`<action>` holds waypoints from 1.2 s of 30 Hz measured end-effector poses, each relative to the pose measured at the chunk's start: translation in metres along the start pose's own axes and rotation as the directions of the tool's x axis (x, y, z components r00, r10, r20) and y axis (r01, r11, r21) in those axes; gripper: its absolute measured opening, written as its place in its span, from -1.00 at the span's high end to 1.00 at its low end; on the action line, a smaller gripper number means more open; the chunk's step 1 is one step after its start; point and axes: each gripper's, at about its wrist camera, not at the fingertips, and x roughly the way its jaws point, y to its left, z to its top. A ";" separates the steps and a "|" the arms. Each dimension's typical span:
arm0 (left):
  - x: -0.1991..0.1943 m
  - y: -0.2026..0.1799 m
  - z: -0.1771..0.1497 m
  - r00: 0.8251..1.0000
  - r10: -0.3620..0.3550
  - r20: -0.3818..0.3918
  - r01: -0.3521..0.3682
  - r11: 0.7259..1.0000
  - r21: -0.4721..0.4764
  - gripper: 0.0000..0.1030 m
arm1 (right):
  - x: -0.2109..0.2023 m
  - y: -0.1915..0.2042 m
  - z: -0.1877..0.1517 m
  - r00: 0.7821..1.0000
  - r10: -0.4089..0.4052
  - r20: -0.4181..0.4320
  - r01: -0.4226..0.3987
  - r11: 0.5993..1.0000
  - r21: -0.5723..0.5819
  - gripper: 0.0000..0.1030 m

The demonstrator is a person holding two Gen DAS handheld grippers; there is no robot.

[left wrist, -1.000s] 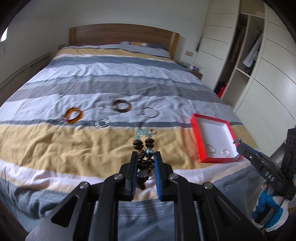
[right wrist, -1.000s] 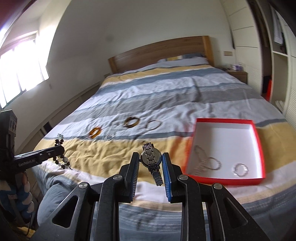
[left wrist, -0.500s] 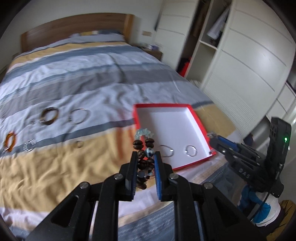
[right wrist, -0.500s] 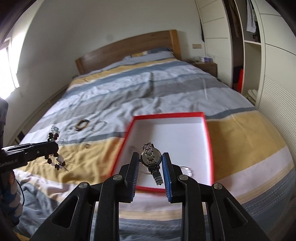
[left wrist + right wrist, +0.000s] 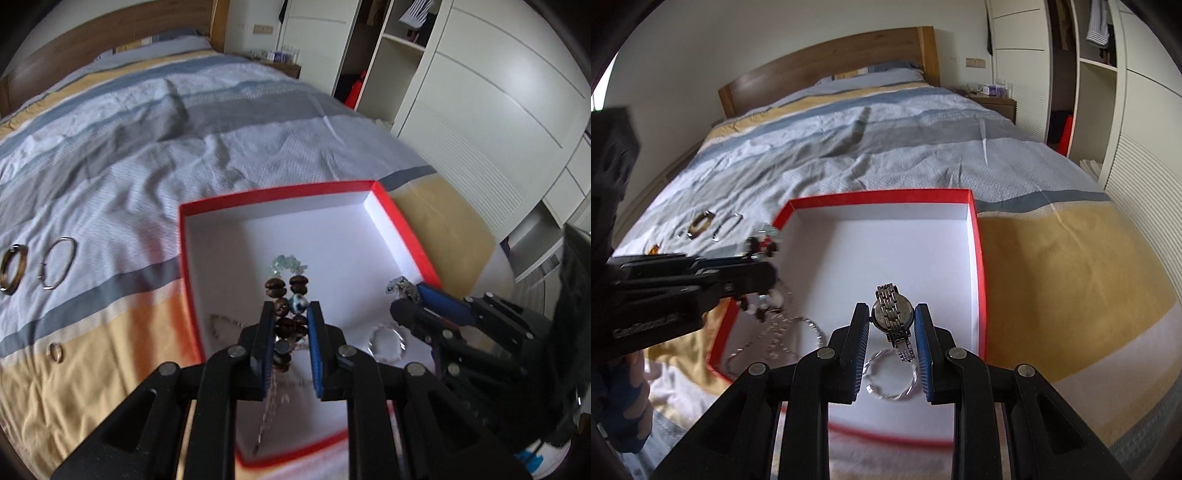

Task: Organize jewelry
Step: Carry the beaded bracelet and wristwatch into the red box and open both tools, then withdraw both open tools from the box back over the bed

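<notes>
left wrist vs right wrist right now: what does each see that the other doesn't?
Left wrist only: the small ring lying on the yellow stripe, and the beaded bracelet's brown and blue beads up close in the left gripper.

Right wrist only: the watch's face and metal band, clamped in the right gripper, and the full headboard.

Both: the red box, the twisted silver bangle and chain inside it, and two bangles out on the bedspread.
</notes>
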 end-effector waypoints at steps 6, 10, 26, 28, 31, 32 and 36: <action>0.035 0.006 0.005 0.999 0.014 -0.046 -0.013 1.000 0.003 0.70 | 0.027 -0.001 0.001 0.998 -0.008 -0.056 0.006 1.000 -0.030 0.52; 0.050 0.012 0.004 0.998 0.028 -0.064 -0.028 1.000 -0.003 0.71 | 0.036 0.000 -0.002 0.997 -0.034 -0.073 0.030 0.998 -0.060 0.52; 0.049 0.010 0.004 0.992 0.087 -0.088 -0.083 0.995 0.052 0.30 | 0.030 0.000 0.000 0.995 -0.055 -0.086 0.050 0.997 -0.053 0.39; 0.044 0.008 0.004 0.993 0.086 -0.082 -0.082 0.995 0.054 0.30 | 0.024 -0.003 -0.001 0.995 -0.055 -0.081 0.052 0.998 -0.042 0.36; 0.033 0.006 0.004 0.993 0.093 -0.073 -0.088 0.994 0.062 0.29 | 0.012 -0.005 -0.002 0.996 -0.063 -0.068 0.061 0.998 -0.032 0.31; 0.029 0.005 0.004 0.993 0.092 -0.068 -0.088 0.994 0.062 0.28 | 0.008 -0.006 -0.002 0.996 -0.062 -0.063 0.061 0.998 -0.026 0.30; 0.007 -0.002 0.000 0.996 0.086 -0.037 -0.083 0.994 0.069 0.27 | -0.013 -0.007 -0.003 0.997 -0.067 -0.038 0.067 0.998 -0.006 0.24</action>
